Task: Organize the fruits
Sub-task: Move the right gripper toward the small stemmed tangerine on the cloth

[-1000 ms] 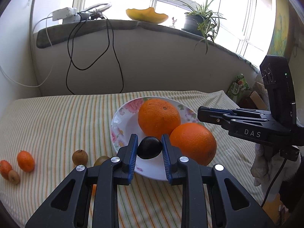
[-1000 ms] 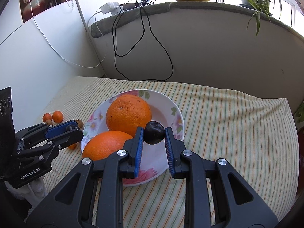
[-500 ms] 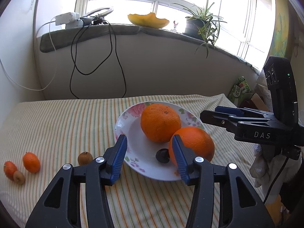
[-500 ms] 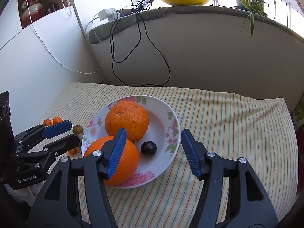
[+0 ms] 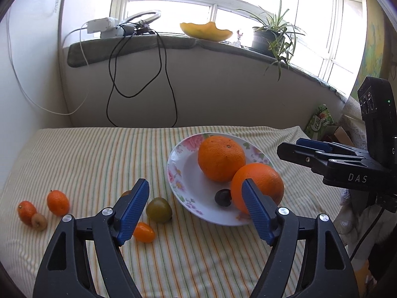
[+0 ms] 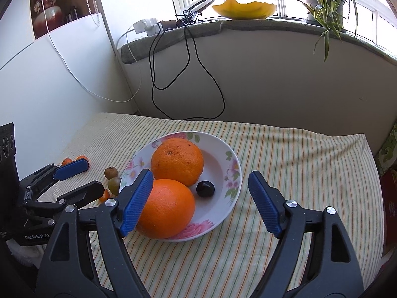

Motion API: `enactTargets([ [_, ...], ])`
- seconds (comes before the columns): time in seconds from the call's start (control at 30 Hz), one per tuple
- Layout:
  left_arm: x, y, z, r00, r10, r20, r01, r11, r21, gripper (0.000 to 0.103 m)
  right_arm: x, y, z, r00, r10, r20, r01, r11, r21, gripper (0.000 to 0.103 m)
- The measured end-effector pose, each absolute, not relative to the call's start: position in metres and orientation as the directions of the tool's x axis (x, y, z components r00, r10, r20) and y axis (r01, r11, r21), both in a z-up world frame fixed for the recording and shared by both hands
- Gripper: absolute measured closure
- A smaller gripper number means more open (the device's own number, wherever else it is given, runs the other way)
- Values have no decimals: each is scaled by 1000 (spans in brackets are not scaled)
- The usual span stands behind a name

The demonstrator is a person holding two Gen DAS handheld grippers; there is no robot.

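While both grippers hang above the near edge of the floral plate (image 5: 173, 171), nothing sits between either pair of fingers. The left gripper (image 5: 196, 203) has its jaws opening, blue pads spread wide with only striped cloth and plate rim showing through the gap. The right gripper (image 6: 199, 196) is opening too, its fingers apart with the plate below them.

On the plate lie two large oranges, the far orange (image 5: 220, 157) and the near orange (image 5: 258, 186), touching each other, and a small dark plum (image 5: 222, 197) tucked against the near one on the plate's bare white floor.

The fruit not yet gathered lies on the striped surface (image 5: 99, 154) to the left of the plate. A green-brown plum (image 5: 158, 209) sits just beside the plate rim, and a small oblong kumquat (image 5: 144, 232) lies nearer the camera, its long axis running roughly across the view. Farther left are two more kumquats (image 5: 58, 202) and a small tan fruit (image 5: 39, 221) beside them, well apart from the plate. Another small fruit is mostly hidden behind the left finger.

All of these lie left of and below the left gripper's fingers, so by my judgement that hand is the nearer one, and the green-brown plum is its closest pick.
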State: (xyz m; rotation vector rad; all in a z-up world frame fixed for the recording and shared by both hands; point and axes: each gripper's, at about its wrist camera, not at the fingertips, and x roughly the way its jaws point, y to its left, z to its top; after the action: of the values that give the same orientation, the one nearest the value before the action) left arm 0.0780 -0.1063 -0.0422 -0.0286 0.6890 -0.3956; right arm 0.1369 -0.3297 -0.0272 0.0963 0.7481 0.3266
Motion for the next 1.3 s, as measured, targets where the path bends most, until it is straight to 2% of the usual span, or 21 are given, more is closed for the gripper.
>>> enactTargets([
  [0.77, 55, -60, -35, 746, -304, -592, 269, 951, -150, 25, 100, -285, 2, 705, 377, -601, -335, 924, 186, 21],
  [1.3, 43, 29, -49, 774, -165, -611, 93, 985, -148, 25, 85, -226, -8, 635, 476, -609, -476, 861, 177, 21],
])
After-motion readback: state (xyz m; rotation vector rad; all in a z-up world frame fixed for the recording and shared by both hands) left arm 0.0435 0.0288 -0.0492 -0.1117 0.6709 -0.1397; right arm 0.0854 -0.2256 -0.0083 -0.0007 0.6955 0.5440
